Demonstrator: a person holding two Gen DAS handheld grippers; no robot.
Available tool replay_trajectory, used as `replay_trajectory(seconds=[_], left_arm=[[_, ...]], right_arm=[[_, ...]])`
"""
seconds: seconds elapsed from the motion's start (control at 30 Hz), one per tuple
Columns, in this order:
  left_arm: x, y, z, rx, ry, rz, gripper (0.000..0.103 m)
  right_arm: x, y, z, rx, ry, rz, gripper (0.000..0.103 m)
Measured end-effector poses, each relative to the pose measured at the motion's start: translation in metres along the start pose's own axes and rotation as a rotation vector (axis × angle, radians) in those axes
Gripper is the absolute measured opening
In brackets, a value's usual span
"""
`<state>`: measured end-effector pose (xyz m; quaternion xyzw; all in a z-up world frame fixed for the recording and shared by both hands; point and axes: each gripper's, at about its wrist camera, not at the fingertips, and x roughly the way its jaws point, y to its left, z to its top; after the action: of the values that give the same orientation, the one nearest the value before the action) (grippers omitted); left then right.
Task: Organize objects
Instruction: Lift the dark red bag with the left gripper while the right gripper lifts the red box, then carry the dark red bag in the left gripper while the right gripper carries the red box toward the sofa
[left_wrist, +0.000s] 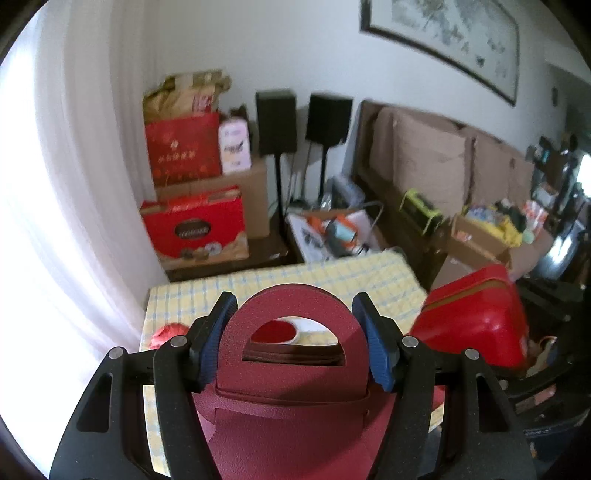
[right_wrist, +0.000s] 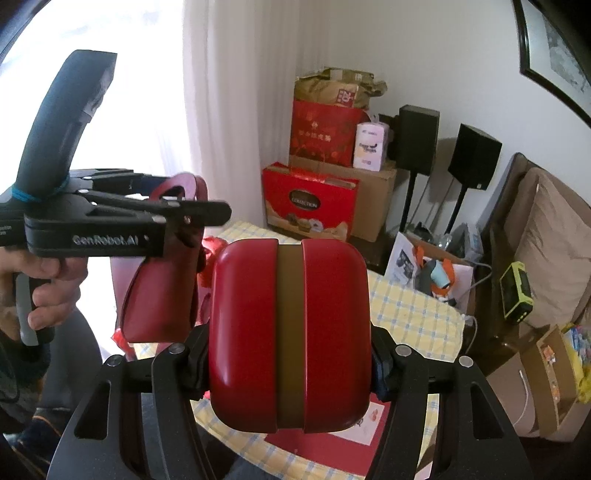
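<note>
You had the left gripper (left_wrist: 291, 339) clamped on the dark red bag (left_wrist: 291, 406) by its rounded handle, the blue pads (left_wrist: 218, 339) pressing the handle's two outer edges, so the handle sat squarely between the jaws and the bag's body hung below them. From the right wrist view that same bag (right_wrist: 159, 295) dangled off the left gripper (right_wrist: 199, 214), clear of the table, with your hand (right_wrist: 40, 288) wrapped round the grip.

Your right gripper (right_wrist: 291, 373) was closed on the glossy red case (right_wrist: 291, 332). It stood upright between the jaws, its tan middle band running top to bottom, and the jaws gripped it low on its two side walls. In the left wrist view the red case (left_wrist: 476, 317) showed off to the right, held above the table's edge.

Both things were up off the yellow checked tablecloth (left_wrist: 332, 284). A white dish with red inside (left_wrist: 284, 330) showed through the handle's opening, and a crinkled red wrapper (left_wrist: 166, 334) lay near the cloth's left edge.

Writing: "GenRobot.AI" read plainly along the left gripper's side. The red gift box (right_wrist: 310, 203) against the wall carried a dark oval with "COLLECTION" on it. The red bag (right_wrist: 325, 133) stacked above it bore gold characters too small for me to read, and so did the white and pink pack (right_wrist: 369, 147) beside it.
</note>
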<state>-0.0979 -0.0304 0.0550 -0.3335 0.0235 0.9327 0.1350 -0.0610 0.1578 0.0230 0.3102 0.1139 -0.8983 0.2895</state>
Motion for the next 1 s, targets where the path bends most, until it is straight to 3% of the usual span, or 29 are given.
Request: replay_trajectory(seconds=[0.13,0.6,0.83,1.0], left_arm=[[-0.018,-0.007,-0.004,0.017,-0.069,0.003,0.062],[-0.067,-0.030,-0.037,0.032,-0.193,0.033,0.062],[-0.085,-0.033,-0.050,0.006,-0.238,0.056,0.062],[-0.091,-0.031,-0.057,0.007,-0.245,0.105,0.062]], right_arm=[[-0.015,-0.002,-0.003,0.009,-0.034,-0.009,0.064],[-0.065,0.014,-0.022,0.003,-0.090,-0.057,0.064],[-0.088,0.025,-0.035,0.025,-0.117,-0.013,0.064],[-0.100,0.037,-0.041,-0.026,-0.143,-0.066,0.064]])
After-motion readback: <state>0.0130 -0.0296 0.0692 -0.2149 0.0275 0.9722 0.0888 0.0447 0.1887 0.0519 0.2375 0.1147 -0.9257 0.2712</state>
